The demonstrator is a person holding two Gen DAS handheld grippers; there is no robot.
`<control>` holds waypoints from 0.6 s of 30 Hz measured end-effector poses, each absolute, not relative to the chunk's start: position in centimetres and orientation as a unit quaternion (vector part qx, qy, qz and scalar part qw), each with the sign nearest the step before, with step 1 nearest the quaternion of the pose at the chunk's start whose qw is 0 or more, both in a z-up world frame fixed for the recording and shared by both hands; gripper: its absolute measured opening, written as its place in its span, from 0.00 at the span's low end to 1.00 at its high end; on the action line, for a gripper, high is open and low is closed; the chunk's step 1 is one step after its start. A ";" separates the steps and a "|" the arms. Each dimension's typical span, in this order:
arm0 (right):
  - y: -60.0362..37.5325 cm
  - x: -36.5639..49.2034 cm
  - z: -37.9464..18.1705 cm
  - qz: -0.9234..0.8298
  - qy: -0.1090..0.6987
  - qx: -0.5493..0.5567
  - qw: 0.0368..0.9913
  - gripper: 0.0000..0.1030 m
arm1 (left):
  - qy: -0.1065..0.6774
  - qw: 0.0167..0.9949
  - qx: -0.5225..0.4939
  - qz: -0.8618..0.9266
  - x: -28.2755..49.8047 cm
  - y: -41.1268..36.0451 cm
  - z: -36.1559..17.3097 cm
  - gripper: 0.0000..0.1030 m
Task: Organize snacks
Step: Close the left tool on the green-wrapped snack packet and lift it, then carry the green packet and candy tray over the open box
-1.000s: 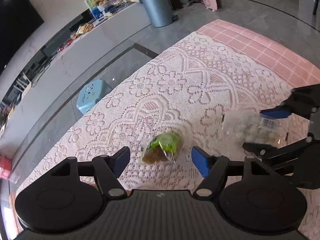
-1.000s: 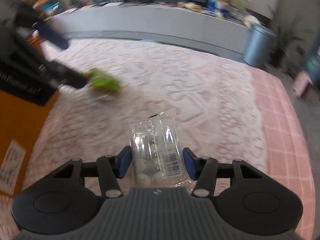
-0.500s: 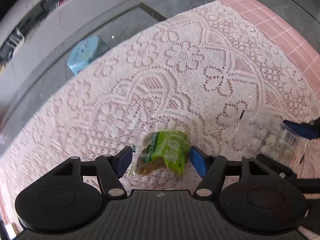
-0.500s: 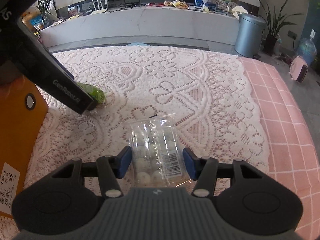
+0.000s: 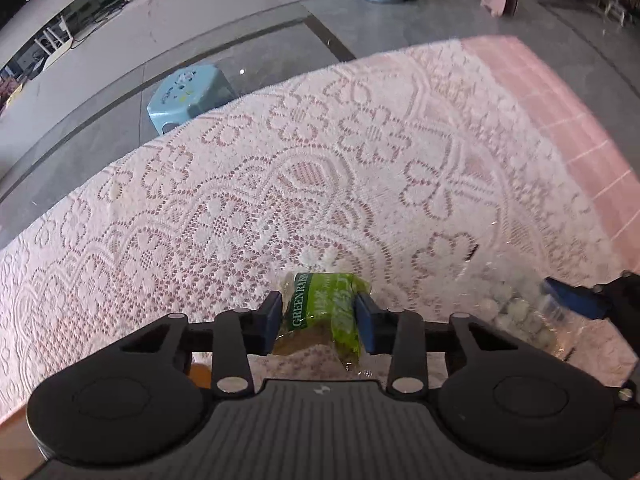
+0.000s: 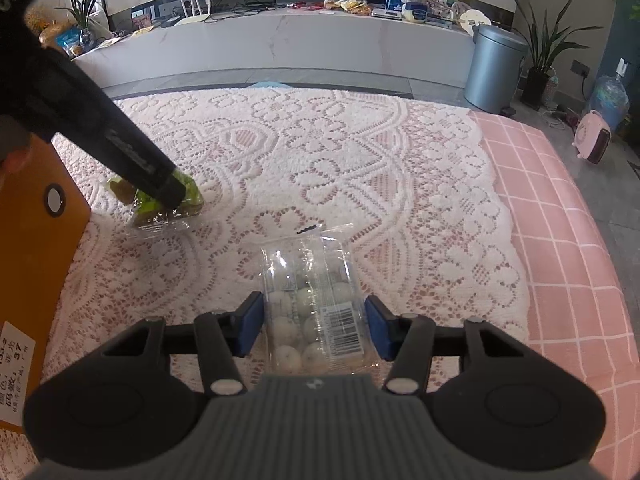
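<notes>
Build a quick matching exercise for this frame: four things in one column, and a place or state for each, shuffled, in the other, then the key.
Things:
1. green raisin packet
2. clear packet of white balls
3. orange box
4. blue stool

Places or states:
A. on the floor beyond the far table edge
B. between the right gripper fingers, pads apart from it
C. at the left edge of the lace cloth in the right wrist view
D. squeezed between the left gripper pads, whose jaws have just been closing

Pairs: 1-D, 2-B, 3-C, 4-A
</notes>
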State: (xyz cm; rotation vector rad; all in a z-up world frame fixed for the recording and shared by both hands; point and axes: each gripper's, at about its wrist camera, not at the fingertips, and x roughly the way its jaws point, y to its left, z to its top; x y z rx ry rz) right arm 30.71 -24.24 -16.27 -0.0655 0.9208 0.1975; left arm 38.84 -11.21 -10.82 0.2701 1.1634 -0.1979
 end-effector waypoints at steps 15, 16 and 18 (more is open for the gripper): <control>-25.6 26.0 -11.8 0.077 0.387 0.012 0.919 0.51 | 0.448 0.885 0.034 -0.120 29.1 -9.8 -2.2 0.32; -25.6 25.5 -11.3 0.080 0.382 0.019 0.921 0.51 | 0.438 0.891 0.026 -0.122 28.2 -9.5 -1.7 0.32; -25.5 24.5 -10.4 0.090 0.373 0.038 0.923 0.51 | 0.421 0.898 0.011 -0.122 26.9 -8.9 -0.9 0.32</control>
